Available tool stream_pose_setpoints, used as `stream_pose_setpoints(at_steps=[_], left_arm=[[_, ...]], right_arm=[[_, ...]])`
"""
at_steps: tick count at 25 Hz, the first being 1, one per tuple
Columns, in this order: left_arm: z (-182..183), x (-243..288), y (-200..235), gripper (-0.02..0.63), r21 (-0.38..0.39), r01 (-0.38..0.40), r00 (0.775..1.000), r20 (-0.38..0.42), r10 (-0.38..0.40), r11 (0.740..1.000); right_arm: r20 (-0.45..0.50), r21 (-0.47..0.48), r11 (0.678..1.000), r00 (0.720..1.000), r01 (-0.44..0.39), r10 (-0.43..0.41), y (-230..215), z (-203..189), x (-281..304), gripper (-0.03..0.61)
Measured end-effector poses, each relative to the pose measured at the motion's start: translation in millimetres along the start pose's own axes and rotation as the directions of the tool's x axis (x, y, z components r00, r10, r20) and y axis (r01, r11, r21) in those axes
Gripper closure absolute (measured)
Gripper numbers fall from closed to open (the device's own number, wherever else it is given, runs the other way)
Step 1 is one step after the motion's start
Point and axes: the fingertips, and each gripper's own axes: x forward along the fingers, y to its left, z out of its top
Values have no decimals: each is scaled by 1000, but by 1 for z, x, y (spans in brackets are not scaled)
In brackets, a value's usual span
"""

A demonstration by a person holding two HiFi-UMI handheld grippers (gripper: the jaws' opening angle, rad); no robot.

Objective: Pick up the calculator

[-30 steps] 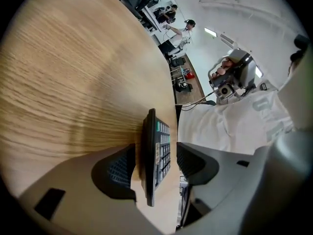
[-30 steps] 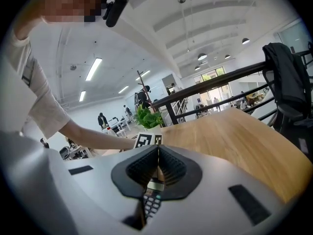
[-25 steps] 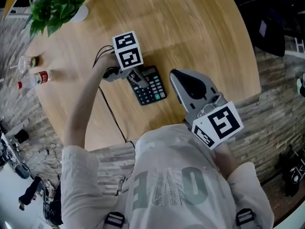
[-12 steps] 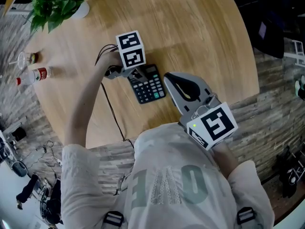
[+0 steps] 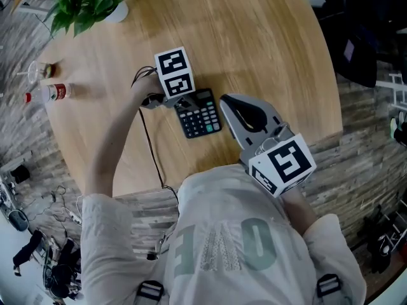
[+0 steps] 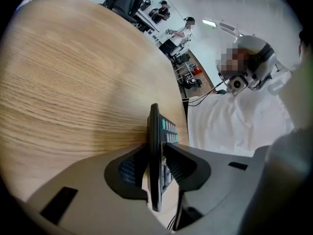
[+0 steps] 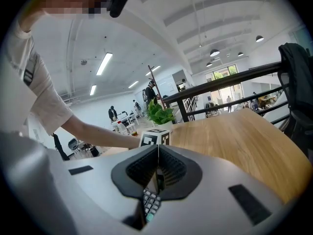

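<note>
Bottle: a clear one with a red label (image 5: 51, 93) lies on its side at the table's far left edge, with a small glass (image 5: 38, 72) just beyond it.
Plant: a leafy green plant (image 5: 89, 2) stands at the table's upper left rim.
Cable: a black cable (image 5: 151, 154) runs from the left gripper across the wood and over the near edge.
Left hand: the left hand (image 5: 145, 88) holds its tool from the left, arm stretched over the table.
Left gripper: the left gripper (image 6: 156, 152), under its marker cube (image 5: 175, 74), points down at the calculator's top left end. Its jaws pinch the calculator, one pad on the back and the other on the key face.
Calculator: the black calculator (image 5: 198, 112) sits near the middle of the table's near half, between the two tools, keys up. In the left gripper view it shows edge-on between the pads. Whether it is clear of the wood, I cannot tell.
Right gripper: the right gripper (image 7: 157, 148) hangs just beside the calculator's right edge, jaws pressed together with nothing between them. Its marker cube (image 5: 283, 164) is close to the person's chest.
Table: the round, light-wood table (image 5: 254, 37) is bare on its right half.
</note>
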Motion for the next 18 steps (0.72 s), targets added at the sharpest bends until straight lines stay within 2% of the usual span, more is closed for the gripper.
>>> stream_pose_setpoints(at_steps=[3,6,8,10,11,12,14,16,17,18], left_arm=[[2,-10,-9,490,58,-91,995,48,88,994],[8,-27,-17,491,110,-221,970,128,207,969],[15,-41,-22,492,115,-318,933,217,288,941],[24,-60,-30,492,96,-429,867,324,379,898],[29,-71,-36,492,81,-492,820,378,430,867],[34,-82,-43,492,65,-559,764,430,482,827],[45,-108,-60,492,27,-684,629,527,571,729],[54,-133,-81,492,-45,-782,469,614,634,622],[57,-146,-91,492,-98,-823,375,647,664,560],[59,-158,-102,492,-159,-859,270,667,695,486]], right_arm=[[15,-18,1000,1000,-4,4,1,6,-2,558],[41,-26,1000,999,4,-3,0,12,-8,558],[71,-28,999,997,19,-17,-2,18,-15,559],[98,-36,999,995,32,-29,0,25,-22,558],[108,-44,998,994,38,-33,1,27,-26,558],[117,-49,998,992,44,-38,2,30,-30,559],[139,-49,997,989,57,-50,3,37,-35,560],[172,-46,996,983,70,-61,1,46,-39,559],[193,-51,996,979,80,-68,1,51,-42,560],[215,-61,994,974,90,-75,1,57,-45,558]])
